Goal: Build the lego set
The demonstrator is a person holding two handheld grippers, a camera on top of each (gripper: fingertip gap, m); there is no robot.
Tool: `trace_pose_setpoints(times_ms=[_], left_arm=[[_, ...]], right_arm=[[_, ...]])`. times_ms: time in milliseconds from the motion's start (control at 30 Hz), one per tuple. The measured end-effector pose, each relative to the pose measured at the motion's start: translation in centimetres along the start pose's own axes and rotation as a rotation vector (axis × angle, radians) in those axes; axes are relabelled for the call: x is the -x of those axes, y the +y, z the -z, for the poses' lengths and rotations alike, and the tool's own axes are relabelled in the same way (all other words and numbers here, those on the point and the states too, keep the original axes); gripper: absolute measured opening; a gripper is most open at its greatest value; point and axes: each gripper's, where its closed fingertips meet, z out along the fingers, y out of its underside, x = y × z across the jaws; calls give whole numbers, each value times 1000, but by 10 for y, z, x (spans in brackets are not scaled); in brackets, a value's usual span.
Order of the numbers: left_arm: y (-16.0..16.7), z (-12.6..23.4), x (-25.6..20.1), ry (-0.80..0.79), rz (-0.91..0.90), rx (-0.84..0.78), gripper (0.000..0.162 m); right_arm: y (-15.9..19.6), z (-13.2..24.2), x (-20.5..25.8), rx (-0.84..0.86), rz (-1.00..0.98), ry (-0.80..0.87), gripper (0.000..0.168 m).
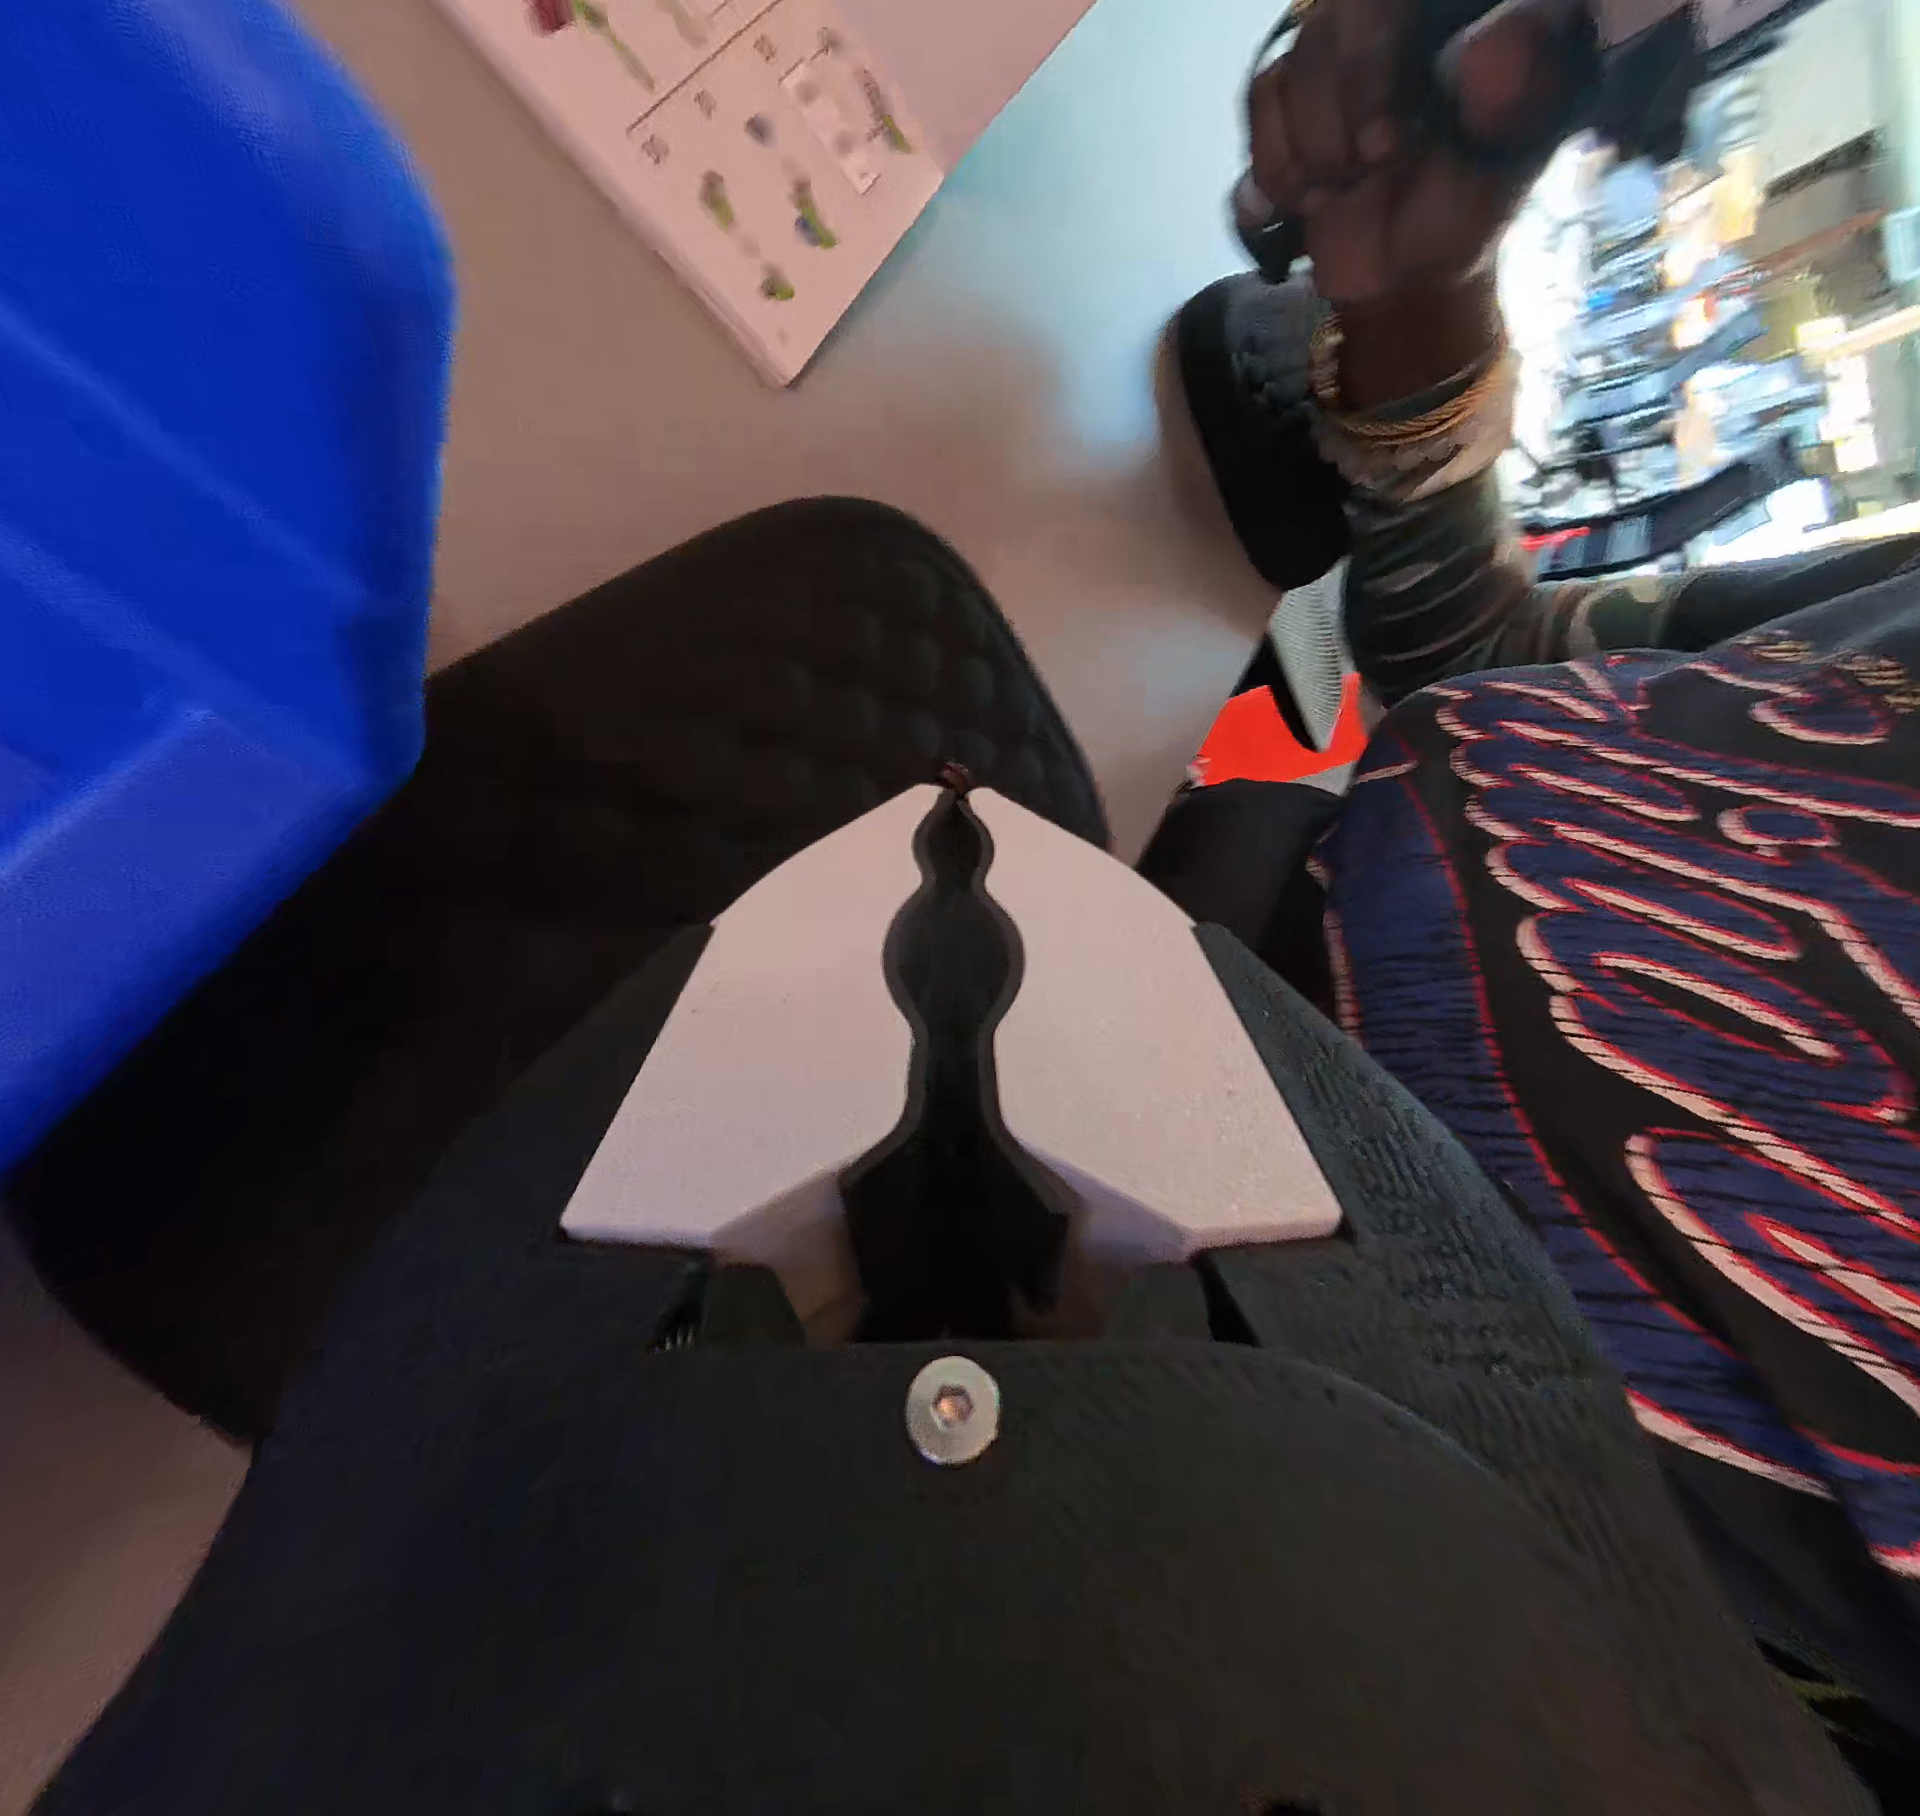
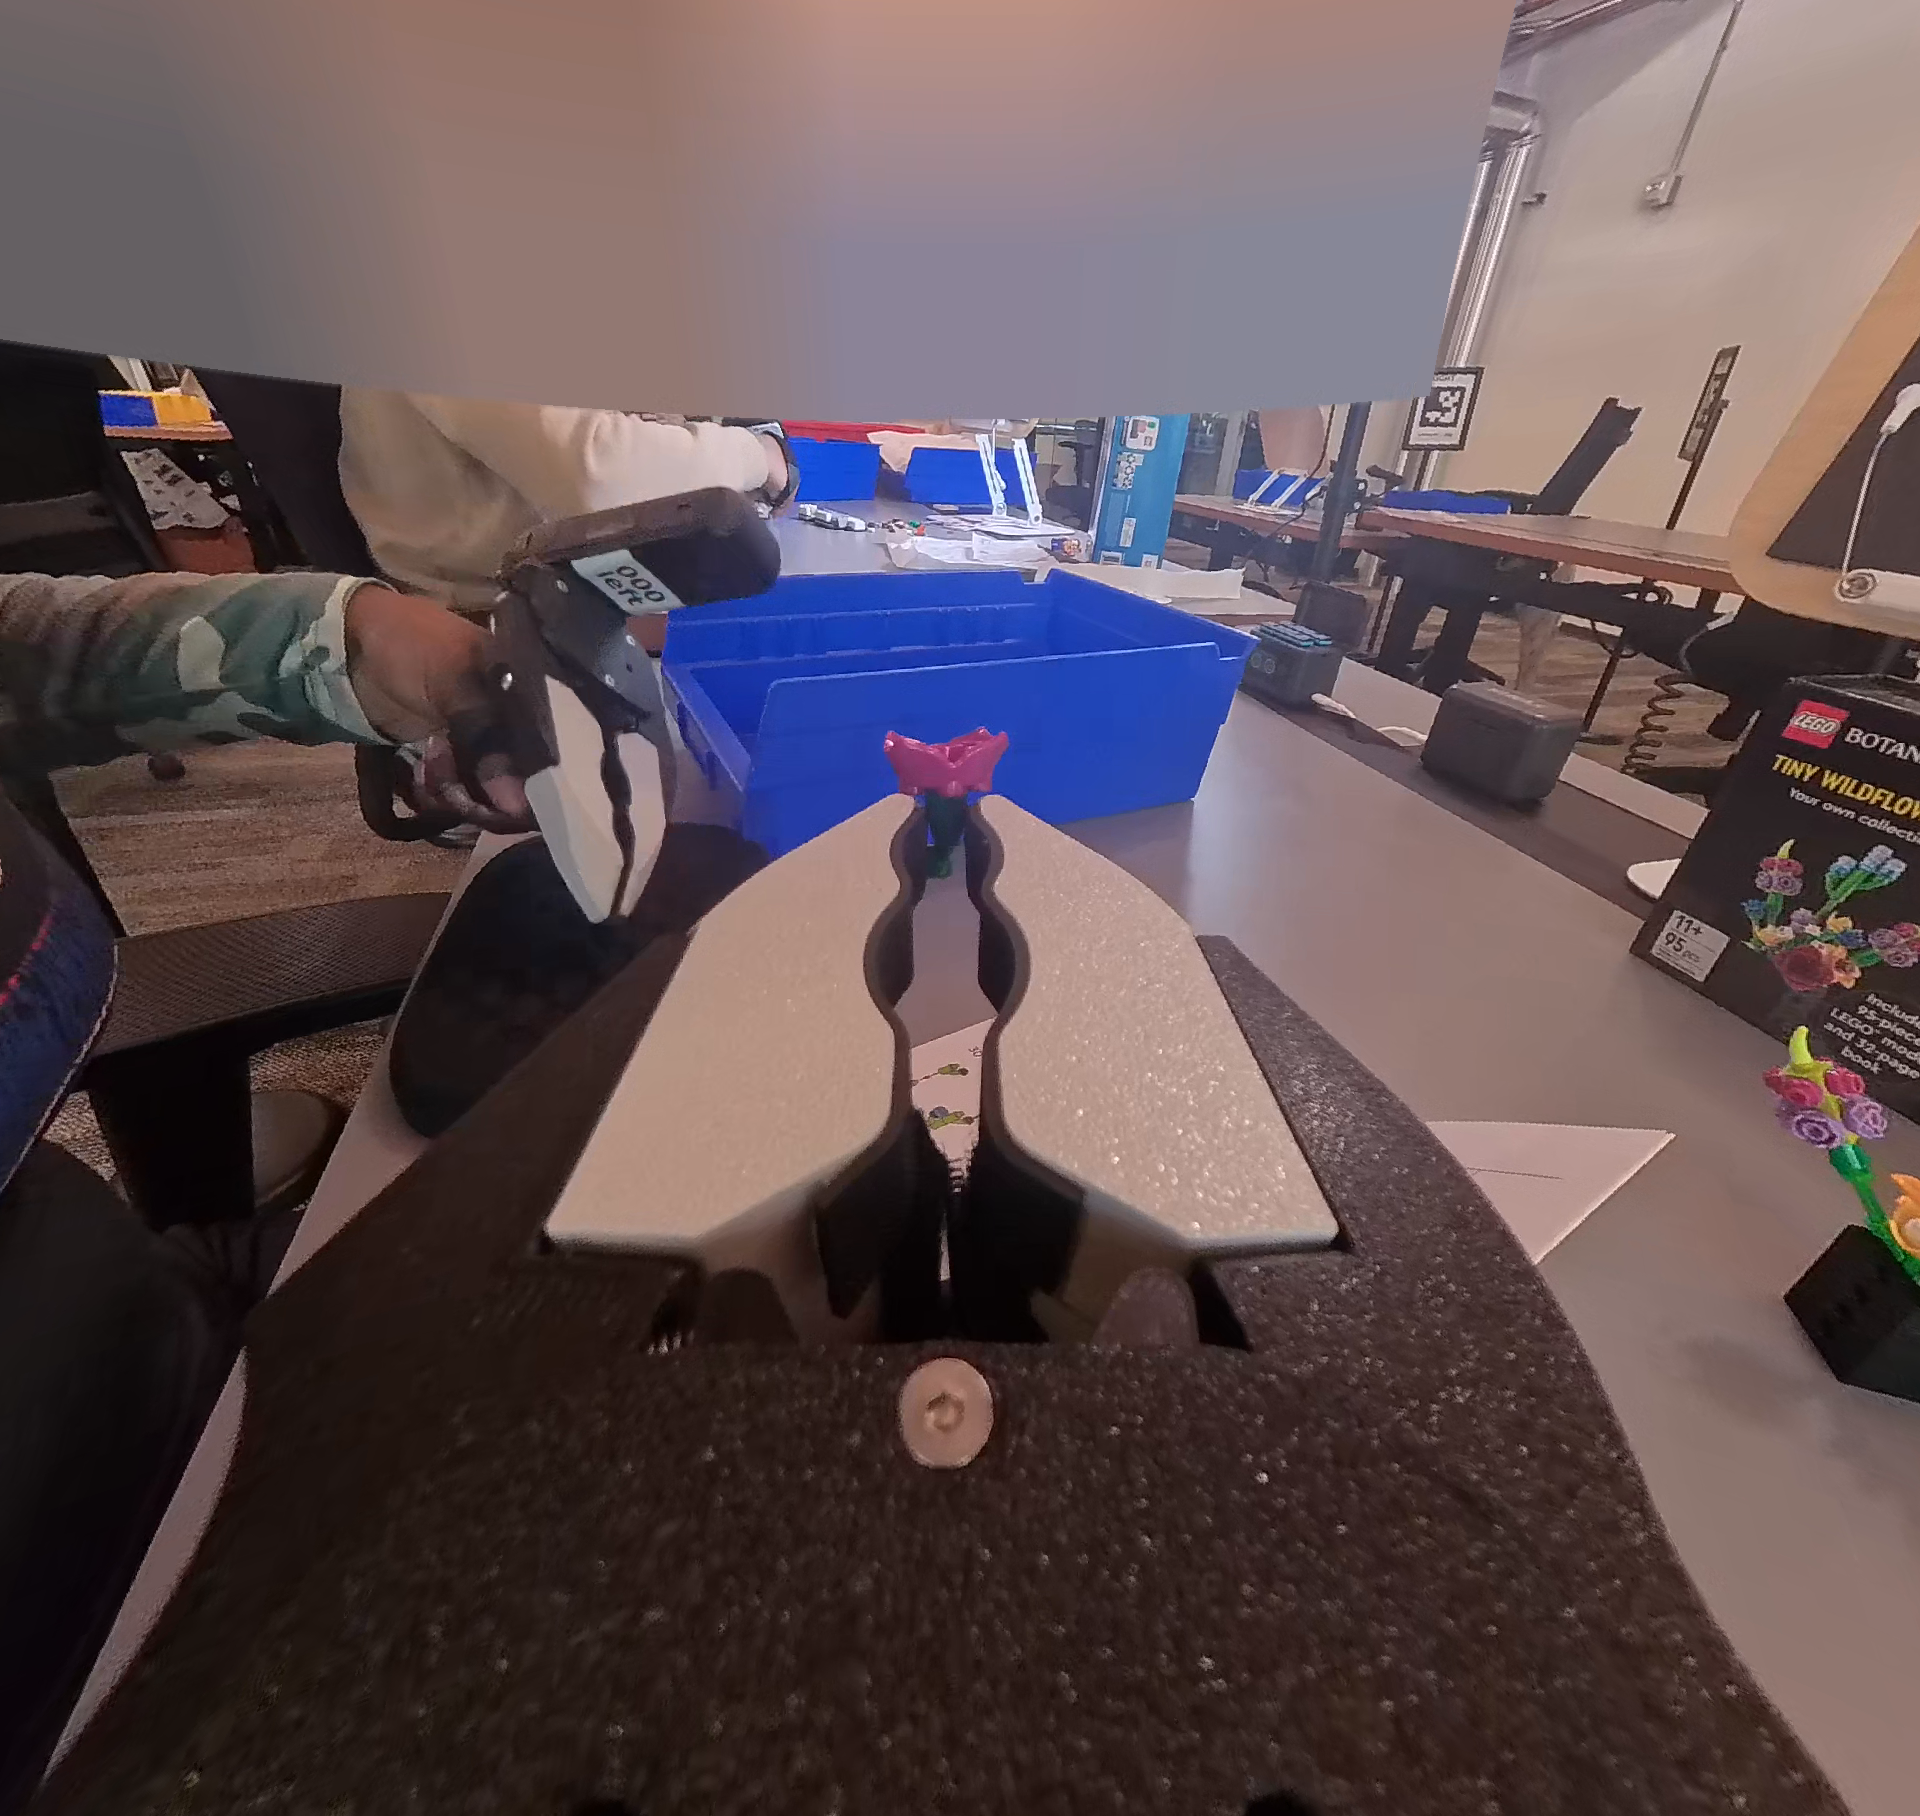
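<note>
My right gripper [image 2: 945,812] is shut on the green stem of a small magenta Lego flower [image 2: 945,760], which stands upright above the fingertips in front of the blue bin. My left gripper [image 1: 954,798] is shut, with a tiny dark red piece [image 1: 954,779] pinched at the very tips. In the right wrist view the left gripper [image 2: 611,878] points down over a black chair armrest [image 2: 499,977], left of the flower. The right gripper [image 1: 1579,10] shows blurred at the top right of the left wrist view.
A blue parts bin [image 2: 997,717] [image 1: 187,519] sits on the grey table [image 2: 1351,935]. The instruction booklet [image 1: 675,104] lies open. At the right stand the Lego box [image 2: 1808,862] and a built bouquet on a black base [image 2: 1860,1319]. My torso [image 1: 1662,1039] is close by. The tips of one gripper are about 20 centimetres away from the tips of the other.
</note>
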Motion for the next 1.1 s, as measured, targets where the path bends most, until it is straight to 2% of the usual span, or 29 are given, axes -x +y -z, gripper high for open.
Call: trace_pose_setpoints(times_ms=[67, 300, 400, 500, 567, 767, 1100], left_arm=[[8, 0, 13, -86, 0, 44, 1], [9, 6, 20, -163, -20, 57, 1], [6, 6, 17, -211, -183, 57, 10], [1, -1, 4, -240, -404, 55, 13], [-2, -5, 8, -315, -464, 71, 12], [6, -12, 12, -352, -511, 163, 9], [5, -1, 18, -391, -464, 130, 9]], right_arm=[[-1, 0, 0, -5, -4, 1, 7], [-1, 1, 0, -5, -5, 1, 7], [-1, 0, 0, -7, -6, 0, 7], [-1, 0, 0, -6, -8, -2, 7], [0, 0, 0, -2, -2, -1, 7], [-3, 2, -2, -13, -3, 9, 7], [-4, 2, 0, -17, 1, 2, 7]])
